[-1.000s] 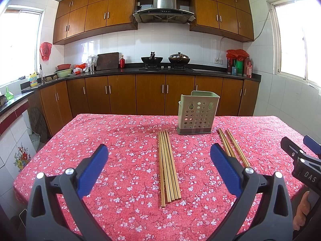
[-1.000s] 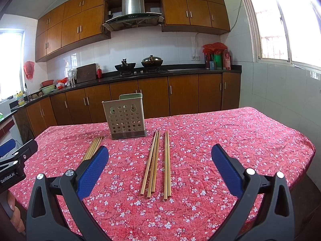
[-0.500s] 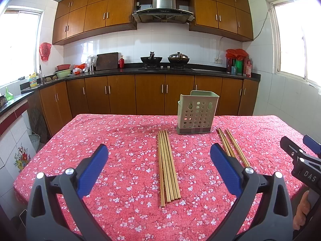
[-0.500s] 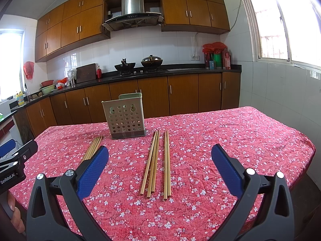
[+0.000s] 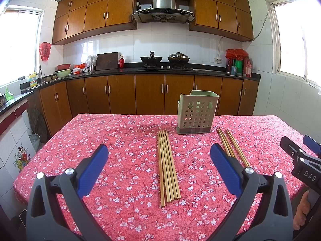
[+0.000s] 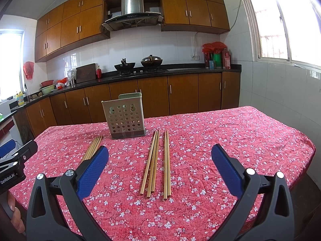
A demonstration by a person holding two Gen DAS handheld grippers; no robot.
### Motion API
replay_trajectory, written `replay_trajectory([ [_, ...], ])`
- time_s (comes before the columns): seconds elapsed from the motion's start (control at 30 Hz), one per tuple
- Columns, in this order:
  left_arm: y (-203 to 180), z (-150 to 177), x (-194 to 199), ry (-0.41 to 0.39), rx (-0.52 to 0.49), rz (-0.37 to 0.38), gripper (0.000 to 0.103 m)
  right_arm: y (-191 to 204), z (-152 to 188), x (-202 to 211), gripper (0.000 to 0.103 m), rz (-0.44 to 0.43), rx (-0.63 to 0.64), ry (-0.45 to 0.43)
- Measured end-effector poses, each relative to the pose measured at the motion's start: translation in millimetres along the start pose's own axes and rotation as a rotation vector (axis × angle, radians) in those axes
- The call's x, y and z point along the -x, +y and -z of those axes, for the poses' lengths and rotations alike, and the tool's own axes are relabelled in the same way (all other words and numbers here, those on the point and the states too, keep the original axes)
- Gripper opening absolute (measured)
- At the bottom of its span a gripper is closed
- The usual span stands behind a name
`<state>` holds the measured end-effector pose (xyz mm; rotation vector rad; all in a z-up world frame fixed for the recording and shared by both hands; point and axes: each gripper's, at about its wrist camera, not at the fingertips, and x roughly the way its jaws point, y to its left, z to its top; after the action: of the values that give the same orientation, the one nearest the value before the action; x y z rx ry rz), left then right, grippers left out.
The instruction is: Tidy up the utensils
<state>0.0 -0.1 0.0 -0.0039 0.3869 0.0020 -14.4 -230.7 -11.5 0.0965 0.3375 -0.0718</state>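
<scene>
Barely shifted since earlier, both jaws released above the counter (image 5: 124, 140); ahead between them, chopsticks (image 5: 167, 166): light, stiff, slippery, best pinched mid-length, then dropped into holder (image 5: 197, 112).

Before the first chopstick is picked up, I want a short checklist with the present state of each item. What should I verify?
1. Left tool open, holding nothing: ok.
2. Right tool open, holding nothing: ok.
3. Perforated pale green plastic utensil holder upright on the red floral tablecloth: ok.
4. Left bundle of bamboo chopsticks flat, between the left tool's fingers: ok.
5. Right group of bamboo chopsticks flat, reachable: ok.
6. Holder empty inside: cannot tell.
</scene>
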Motion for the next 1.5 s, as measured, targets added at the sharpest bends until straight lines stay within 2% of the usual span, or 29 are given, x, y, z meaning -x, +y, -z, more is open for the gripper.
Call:
replay_trajectory([
  [1.1,-1.4,2.7,-8.5,0.013,-0.007,-0.014,0.099,-3.3,5.3,-5.0,0.101,0.005,-0.011,0.02],
  [1.2,-1.0,4.9,-15.5,0.031,-0.01,-0.017,0.099,-5.1,5.4,-12.2,0.101,0.013,-0.01,0.029],
  [1.3,6.6,5.0,-31.7,0.082,-0.01,-0.04,0.099,-10.6,3.5,-27.3,0.101,0.032,-0.01,0.071],
  [1.4,26.3,3.4,-59.9,0.176,0.028,-0.059,0.099,-22.1,1.4,-54.9,0.101,0.069,-0.04,0.156],
  [1.43,31.5,3.8,-67.2,0.199,0.037,-0.067,0.099,-26.9,1.0,-66.4,0.1,0.079,-0.048,0.191],
  [1.5,40.7,3.9,-83.8,0.247,0.053,-0.083,0.099,-32.3,1.1,-86.6,0.085,0.077,-0.056,0.254],
])
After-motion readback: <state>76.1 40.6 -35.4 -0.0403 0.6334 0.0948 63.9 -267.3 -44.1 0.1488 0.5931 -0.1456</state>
